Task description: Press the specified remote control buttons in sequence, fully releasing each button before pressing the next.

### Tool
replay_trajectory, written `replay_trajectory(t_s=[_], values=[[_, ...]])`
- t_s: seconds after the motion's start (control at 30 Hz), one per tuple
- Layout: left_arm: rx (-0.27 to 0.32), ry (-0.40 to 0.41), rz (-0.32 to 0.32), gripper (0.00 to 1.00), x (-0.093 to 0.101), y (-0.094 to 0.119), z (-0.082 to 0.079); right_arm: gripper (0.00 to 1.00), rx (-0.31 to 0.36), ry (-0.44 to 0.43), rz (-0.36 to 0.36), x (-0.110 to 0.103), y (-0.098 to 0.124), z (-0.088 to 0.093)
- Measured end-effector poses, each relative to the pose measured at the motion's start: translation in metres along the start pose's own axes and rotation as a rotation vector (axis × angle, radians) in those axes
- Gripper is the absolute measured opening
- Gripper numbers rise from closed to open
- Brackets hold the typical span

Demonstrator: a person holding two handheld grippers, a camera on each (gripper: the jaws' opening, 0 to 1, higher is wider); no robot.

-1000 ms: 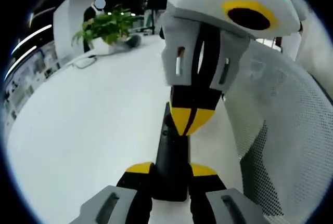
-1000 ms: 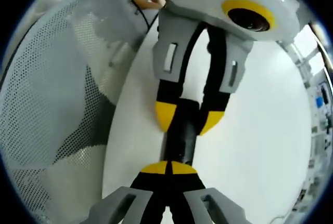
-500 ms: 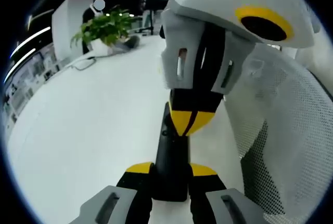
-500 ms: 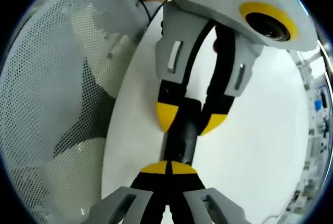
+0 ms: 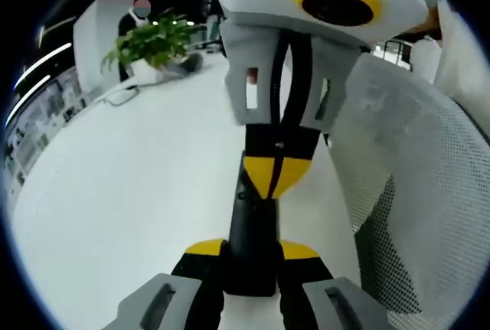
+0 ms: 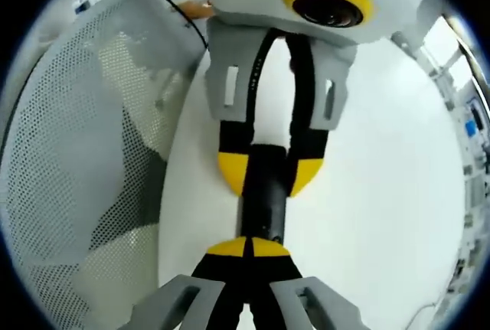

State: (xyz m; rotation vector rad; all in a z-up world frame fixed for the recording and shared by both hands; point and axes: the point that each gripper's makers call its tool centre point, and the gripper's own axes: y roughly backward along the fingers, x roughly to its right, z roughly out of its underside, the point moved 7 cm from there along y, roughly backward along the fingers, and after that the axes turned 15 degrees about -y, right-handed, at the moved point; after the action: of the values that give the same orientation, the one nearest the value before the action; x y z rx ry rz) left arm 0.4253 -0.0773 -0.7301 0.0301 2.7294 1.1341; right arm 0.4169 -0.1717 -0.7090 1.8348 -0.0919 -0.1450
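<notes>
Left gripper view: the left tongs [image 5: 253, 252] pinch the remote [image 5: 253, 238] at 6 o'clock; the right tongs [image 5: 276, 177], pressed together, bear on it from 12. A skewed push could twist it loose.

Right gripper view: remote [image 6: 262, 200] central. Mesh chair [image 6: 84, 154] crowds 9 o'clock; open worktop [image 6: 383, 192] toward 3.

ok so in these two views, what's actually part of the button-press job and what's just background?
Job:
- remote control, black, clamped by the left gripper
- right gripper, jaws closed, tips on the remote

Background:
- white table
- potted plant
- cable by the plant
- mesh chair back
</notes>
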Motion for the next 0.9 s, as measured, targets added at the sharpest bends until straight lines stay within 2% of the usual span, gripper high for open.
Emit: replay_trajectory(t_s=[0.23,0.47,0.9], values=[[0.005,-0.001,0.001,0.25,0.0,0.0,0.0,0.0,0.011,-0.018,-0.023,0.001,0.0,0.002],[0.01,-0.002,0.0,0.25,0.0,0.0,0.001,0.0,0.056,-0.064,-0.053,0.003,0.007,0.002],[0.008,-0.005,0.007,0.25,0.0,0.0,0.002,0.0,0.086,-0.078,-0.012,0.02,0.029,-0.003]])
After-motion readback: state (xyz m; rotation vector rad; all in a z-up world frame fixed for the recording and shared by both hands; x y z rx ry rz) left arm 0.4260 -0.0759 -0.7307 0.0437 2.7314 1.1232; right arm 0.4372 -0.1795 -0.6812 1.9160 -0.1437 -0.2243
